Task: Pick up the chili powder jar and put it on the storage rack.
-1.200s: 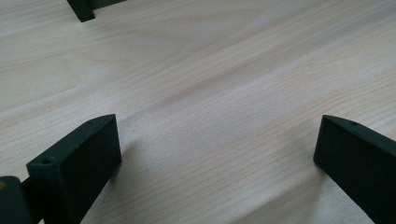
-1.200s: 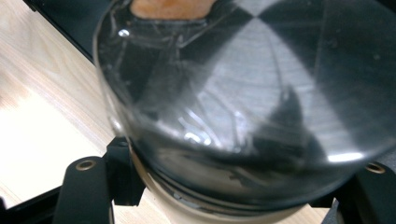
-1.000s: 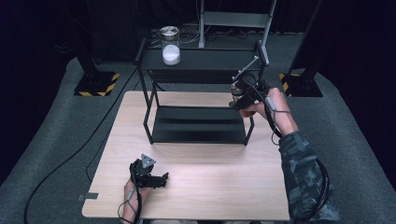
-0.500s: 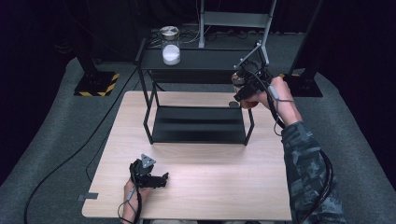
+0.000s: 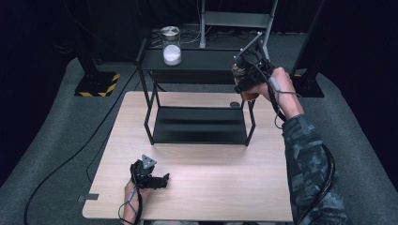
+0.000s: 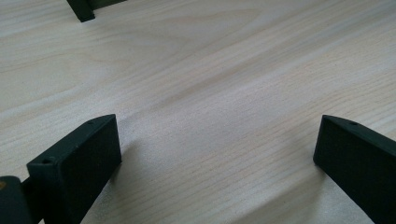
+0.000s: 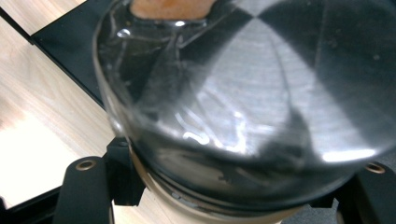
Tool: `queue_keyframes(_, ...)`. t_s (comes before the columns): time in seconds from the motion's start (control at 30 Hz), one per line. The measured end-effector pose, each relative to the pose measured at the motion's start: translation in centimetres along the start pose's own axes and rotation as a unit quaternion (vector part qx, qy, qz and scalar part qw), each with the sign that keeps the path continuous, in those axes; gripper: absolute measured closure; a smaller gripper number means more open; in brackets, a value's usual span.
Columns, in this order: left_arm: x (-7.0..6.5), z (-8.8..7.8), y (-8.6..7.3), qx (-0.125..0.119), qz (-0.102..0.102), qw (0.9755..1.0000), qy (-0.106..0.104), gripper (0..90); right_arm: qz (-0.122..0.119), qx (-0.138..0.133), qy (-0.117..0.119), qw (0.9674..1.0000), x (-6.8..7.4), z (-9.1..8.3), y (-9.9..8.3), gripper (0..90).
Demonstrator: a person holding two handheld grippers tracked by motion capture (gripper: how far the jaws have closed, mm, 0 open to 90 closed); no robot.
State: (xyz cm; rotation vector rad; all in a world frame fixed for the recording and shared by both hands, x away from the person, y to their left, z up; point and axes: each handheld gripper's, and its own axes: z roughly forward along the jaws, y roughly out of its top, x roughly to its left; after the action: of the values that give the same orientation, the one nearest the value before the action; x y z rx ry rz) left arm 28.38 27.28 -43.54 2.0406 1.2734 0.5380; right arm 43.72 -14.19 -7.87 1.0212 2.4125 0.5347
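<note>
1. High view: no brand, label or writing can be read on anything; a yellow-and-black striped base (image 5: 97,86) stands on the floor to the left of the table.
2. The right gripper (image 5: 240,77) is held in the air by the right end of the black rack's (image 5: 199,124) upper shelf, its jaws clamped on a glass jar (image 5: 238,75).
3. In the right gripper view the jar (image 7: 243,93) sits between the two black jaws, its shiny metal lid facing the camera; something brownish shows inside, though the blur makes it hard to say what.
4. The left gripper (image 5: 157,180) rests on the wooden table (image 5: 220,187) near its front edge, well apart from the rack; in the left gripper view its jaws stand wide with bare wood between them.
5. A second jar (image 5: 171,46), holding white powder, stands on the left part of the upper shelf, well apart from the held jar.
6. A small dark disc (image 5: 234,104) lies on the table beneath the right gripper, near the rack's leg.
</note>
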Motion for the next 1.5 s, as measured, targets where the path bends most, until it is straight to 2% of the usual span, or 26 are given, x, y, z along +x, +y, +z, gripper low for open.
queue_keyframes(0.57,0.0,0.0,0.0,0.0,0.0,1.0,0.0,0.3,0.001,-0.017,-0.022,0.9996,0.0,-1.9,1.8,30.6)
queue_keyframes(0.83,0.0,0.0,0.0,0.0,0.0,1.0,0.0,0.3,0.016,-0.046,-0.037,0.9981,0.0,-2.2,1.4,30.6)
queue_keyframes(0.97,0.0,0.0,0.0,0.0,0.0,1.0,0.0,0.3,0.026,-0.073,-0.045,0.996,0.0,-1.9,0.7,30.6)
queue_keyframes(1.07,0.0,0.0,0.0,0.0,0.0,1.0,0.0,0.4,0.032,-0.084,-0.05,0.9947,0.1,-1.7,0.5,30.6)
queue_keyframes(1.1,0.0,0.0,0.0,0.0,0.0,1.0,0.0,0.3,0.039,-0.095,-0.055,0.9932,0.1,-1.6,0.3,30.6)
queue_keyframes(1.2,0.0,0.0,0.0,0.0,0.0,1.0,0.0,0.3,0.046,-0.106,-0.059,0.9916,0.1,-1.5,0.1,30.6)
queue_keyframes(1.27,0.0,0.0,0.0,0.0,0.0,1.0,0.0,0.4,0.056,-0.123,-0.064,0.9888,0.1,-1.1,-0.2,30.6)
queue_keyframes(1.3,0.0,0.0,0.0,0.0,0.0,1.0,0.0,0.4,0.056,-0.123,-0.064,0.9888,0.1,-1.1,-0.2,30.6)
queue_keyframes(1.43,0.0,0.0,0.0,0.0,0.0,1.0,0.0,0.4,0.073,-0.141,-0.064,0.9852,-0.1,-0.6,-0.6,30.6)
queue_keyframes(1.47,0.0,0.0,0.0,0.0,0.0,1.0,0.0,0.4,0.078,-0.148,-0.068,0.9835,-0.1,-0.2,-0.6,30.6)
queue_keyframes(1.5,0.0,0.0,0.0,0.0,0.0,1.0,0.0,0.4,0.078,-0.148,-0.068,0.9835,-0.1,-0.2,-0.6,30.6)
